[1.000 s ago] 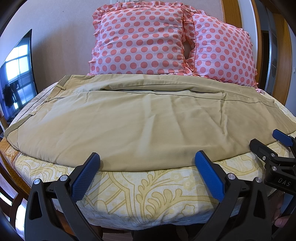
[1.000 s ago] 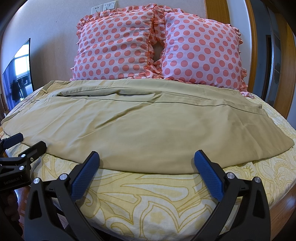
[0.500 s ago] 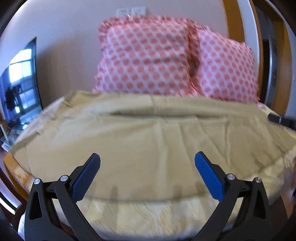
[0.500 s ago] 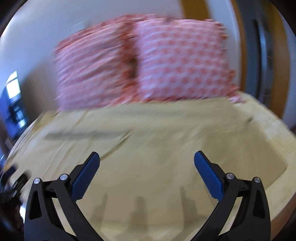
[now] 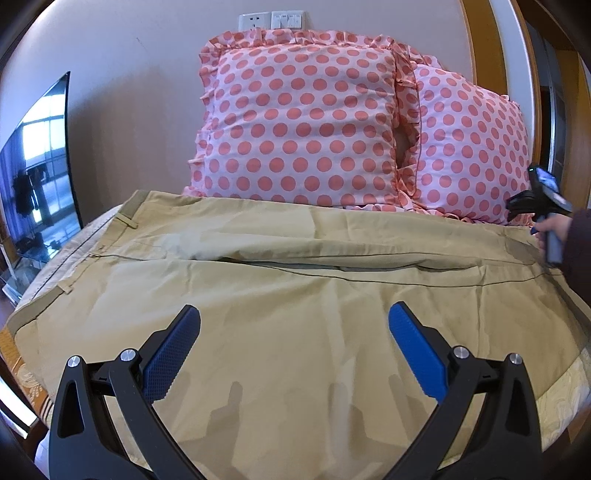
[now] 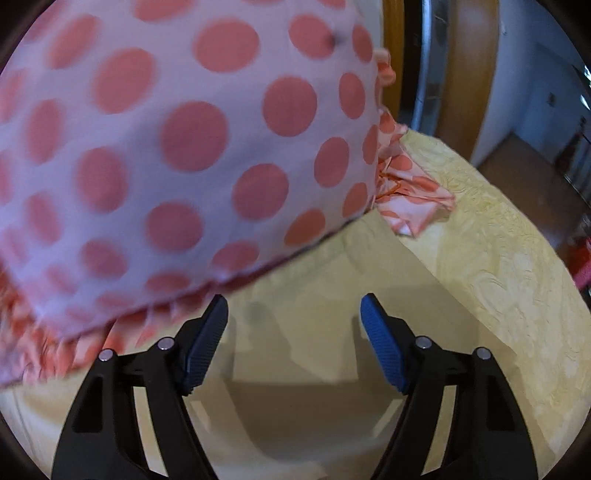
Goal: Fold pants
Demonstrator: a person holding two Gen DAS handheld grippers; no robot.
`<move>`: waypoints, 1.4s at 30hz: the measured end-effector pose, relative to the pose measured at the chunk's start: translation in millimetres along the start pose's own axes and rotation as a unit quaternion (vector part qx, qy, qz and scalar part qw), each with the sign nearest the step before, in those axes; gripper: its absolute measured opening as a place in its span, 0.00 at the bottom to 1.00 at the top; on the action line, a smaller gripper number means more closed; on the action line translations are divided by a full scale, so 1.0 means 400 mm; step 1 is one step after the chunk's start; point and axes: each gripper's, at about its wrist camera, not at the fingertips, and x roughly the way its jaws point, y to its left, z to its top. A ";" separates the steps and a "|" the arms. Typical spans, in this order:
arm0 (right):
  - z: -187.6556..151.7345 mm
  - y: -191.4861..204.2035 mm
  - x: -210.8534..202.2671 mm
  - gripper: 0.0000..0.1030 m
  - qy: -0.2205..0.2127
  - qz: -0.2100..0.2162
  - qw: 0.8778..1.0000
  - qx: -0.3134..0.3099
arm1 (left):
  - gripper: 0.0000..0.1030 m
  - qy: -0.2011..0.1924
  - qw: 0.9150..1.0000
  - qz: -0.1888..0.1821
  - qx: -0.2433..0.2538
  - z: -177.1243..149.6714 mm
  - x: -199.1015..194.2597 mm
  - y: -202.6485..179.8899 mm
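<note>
Our left claw (image 5: 293, 347) hangs spread wide with nothing between its blue pads (image 5: 171, 352), poised low over the near half of the khaki pants (image 5: 295, 295). The pants lie flat across the bed (image 5: 561, 387), folded lengthwise with one leg on top of the other, the waistband and belt loops at the left end and the legs running off to the right. Past the far edge of the pants, two pink polka-dot pillows (image 5: 306, 129) lean against the wall, under a socket plate (image 5: 271, 20), and a dark television screen (image 5: 37, 166) stands at the far left. Our right claw (image 6: 293, 339) is also parted, less widely, and grips nothing; it hovers over the right end of the pants (image 6: 314, 332), where the hem lies on the yellow patterned bed cover (image 6: 498, 258). Just ahead of it the right-hand pillow (image 6: 177, 147) fills most of the right wrist view, its frilled corner resting on the cover. In the left wrist view we see our right hand (image 5: 554, 229) holding that tool at the far right edge of the pants.
</note>
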 end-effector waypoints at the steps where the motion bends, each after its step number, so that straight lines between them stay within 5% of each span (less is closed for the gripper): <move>1: 0.009 -0.002 0.021 0.73 0.007 0.000 1.000 0.014 | 0.99 0.006 1.000 -0.006 -0.001 0.000 0.005 -0.001; 6: 0.030 0.007 0.090 0.72 0.021 -0.038 0.999 0.017 | 0.99 0.019 0.999 -0.026 -0.004 -0.001 0.014 -0.001; 9: 0.020 0.007 0.092 0.55 0.005 -0.059 0.998 -0.007 | 0.99 0.019 1.000 -0.023 -0.007 -0.006 0.015 0.003; 10: 0.015 -0.010 0.085 0.42 -0.001 -0.055 0.998 -0.001 | 0.99 0.018 1.000 -0.022 -0.011 -0.007 0.014 0.005; 13: 0.001 -0.077 0.055 0.13 -0.006 0.002 0.999 0.034 | 0.99 0.013 0.999 -0.043 -0.027 -0.007 0.007 0.021; 16: -0.021 -0.129 0.009 0.07 -0.025 0.062 0.996 0.058 | 0.99 0.011 0.997 -0.062 -0.048 -0.004 -0.005 0.039; 21: -0.105 -0.236 -0.144 0.05 -0.079 0.165 0.981 0.071 | 0.99 -0.012 0.998 -0.043 -0.047 0.001 -0.040 0.056; 26: -0.324 -0.359 -0.336 0.05 -0.098 0.252 0.958 0.095 | 0.99 -0.022 0.998 -0.027 -0.053 0.005 -0.065 0.078; 30: -0.426 -0.404 -0.340 0.06 -0.044 0.275 0.952 0.125 | 0.99 -0.032 0.998 -0.018 -0.046 0.013 -0.076 0.084; 33: -0.460 -0.432 -0.312 0.17 -0.007 0.292 0.942 0.166 | 0.99 -0.031 0.998 -0.022 -0.043 0.023 -0.074 0.090; 35: -0.456 -0.438 -0.292 0.40 0.005 0.301 0.935 0.188 | 0.99 -0.036 0.998 -0.032 -0.043 0.026 -0.078 0.097; 40: -0.453 -0.447 -0.280 0.44 0.000 0.305 0.927 0.220 | 0.99 -0.034 0.998 -0.004 -0.043 0.040 -0.076 0.112; 42: -0.440 -0.440 -0.264 0.34 -0.002 0.287 0.933 0.215 | 0.99 -0.028 0.999 -0.004 -0.046 0.053 -0.066 0.120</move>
